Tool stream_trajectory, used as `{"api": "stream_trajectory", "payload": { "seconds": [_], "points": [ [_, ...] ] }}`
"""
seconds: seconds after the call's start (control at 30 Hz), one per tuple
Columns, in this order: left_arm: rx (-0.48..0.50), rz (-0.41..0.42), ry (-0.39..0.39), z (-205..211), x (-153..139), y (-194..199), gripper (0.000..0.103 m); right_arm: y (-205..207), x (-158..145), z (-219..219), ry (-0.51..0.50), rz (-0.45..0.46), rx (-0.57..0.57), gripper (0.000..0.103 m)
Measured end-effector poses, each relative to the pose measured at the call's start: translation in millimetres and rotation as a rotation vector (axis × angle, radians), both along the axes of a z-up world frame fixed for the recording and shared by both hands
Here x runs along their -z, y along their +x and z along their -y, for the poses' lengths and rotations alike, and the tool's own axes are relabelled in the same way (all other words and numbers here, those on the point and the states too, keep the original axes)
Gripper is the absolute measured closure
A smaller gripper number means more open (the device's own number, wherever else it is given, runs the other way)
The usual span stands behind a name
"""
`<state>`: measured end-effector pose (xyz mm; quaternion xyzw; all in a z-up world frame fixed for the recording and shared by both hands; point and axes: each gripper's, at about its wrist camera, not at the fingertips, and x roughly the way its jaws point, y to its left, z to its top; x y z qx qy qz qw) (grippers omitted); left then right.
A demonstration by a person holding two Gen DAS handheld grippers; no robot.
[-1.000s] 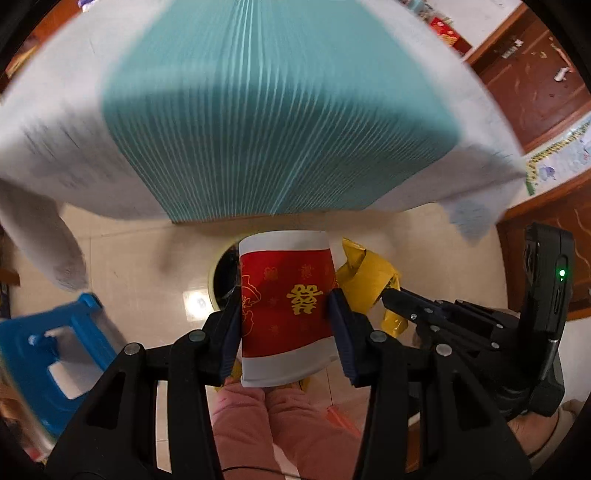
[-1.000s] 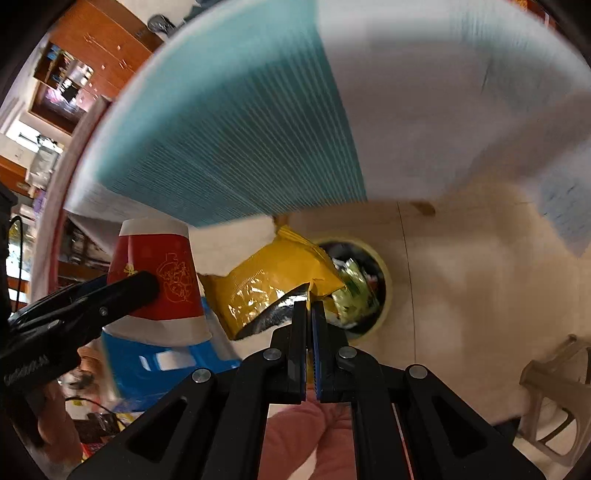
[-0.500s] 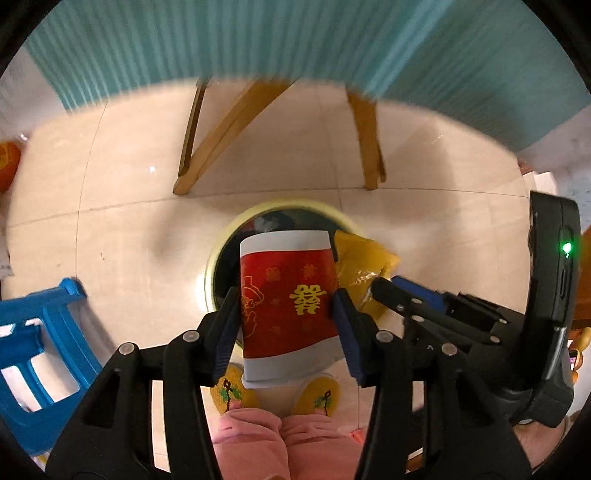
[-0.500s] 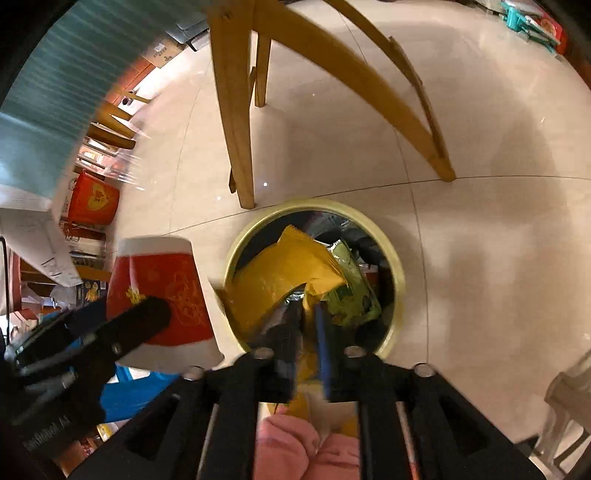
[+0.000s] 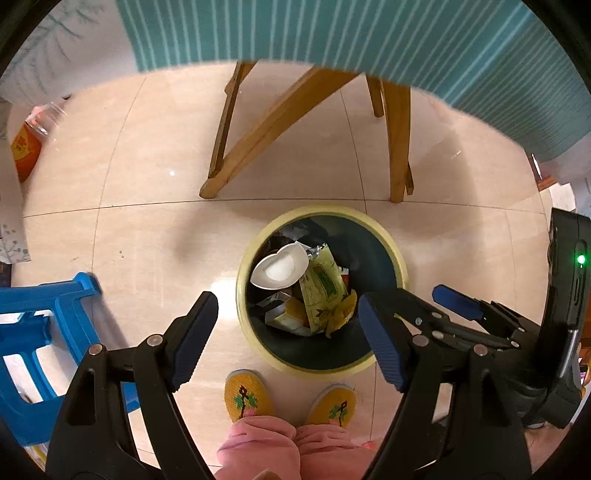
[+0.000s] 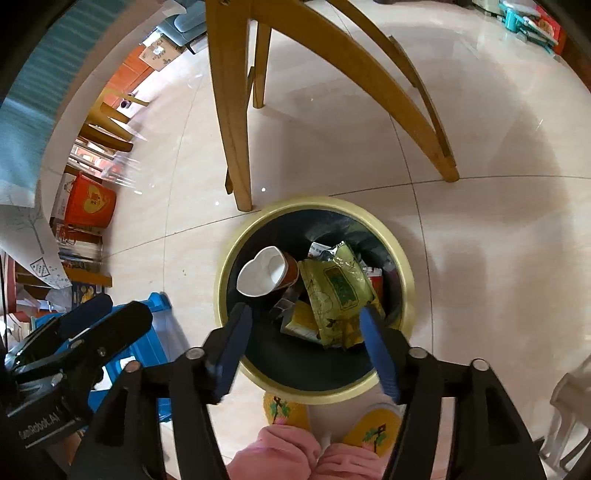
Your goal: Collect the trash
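Both tools are held above the yellow-rimmed trash bin [image 5: 400,266] on the tiled floor [image 5: 147,184], pointed steeply down into it. The left tool [image 5: 288,332] is released, its jaws opening, and nothing is seen between them but the bin below. The right tool [image 6: 304,347] is likewise let go, its jaws opening with nothing gripped.

The task's things are found inside the bin: the red paper cup [image 6: 264,273] lies on its side with its white inside showing, just beside a green-yellow snack wrapper [image 6: 338,291], on top of other packaging.

What could go wrong is judged slight but real. The rubbish sits fairly high in the bin, so the cup could roll or be knocked out if a tool dipped into the pile. The bin could be tipped if a finger caught the rim while being lifted away. The two tools are close together, and a clash is possible if both were swung inward at once.

Room for moving is bounded beyond the bin by the wooden bench legs [image 5: 258,129] and the hanging teal striped cloth [image 5: 369,29]. A blue plastic stool [image 5: 33,332] stands near on the left, and the person's yellow slippers [image 5: 247,395] are almost touching the near rim. Open floor is seen to the right, and straight upward the way appears free.
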<state>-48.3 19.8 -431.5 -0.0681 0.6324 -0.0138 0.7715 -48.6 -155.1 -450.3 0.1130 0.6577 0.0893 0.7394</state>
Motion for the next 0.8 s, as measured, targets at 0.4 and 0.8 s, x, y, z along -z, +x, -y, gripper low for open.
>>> {"api": "stream_trajectory", "payload": {
  "seconds": [0.4,0.8],
  "points": [
    [-0.001,0.07,0.019,-5,-74,-5,0.027,-7,-69,-5,-0.01,0.039,0.008,0.03],
    [-0.049,0.126,0.061,-21,-169,1,0.027,-7,-175,-12,0.007,0.113,0.012,0.029]
  ]
}}
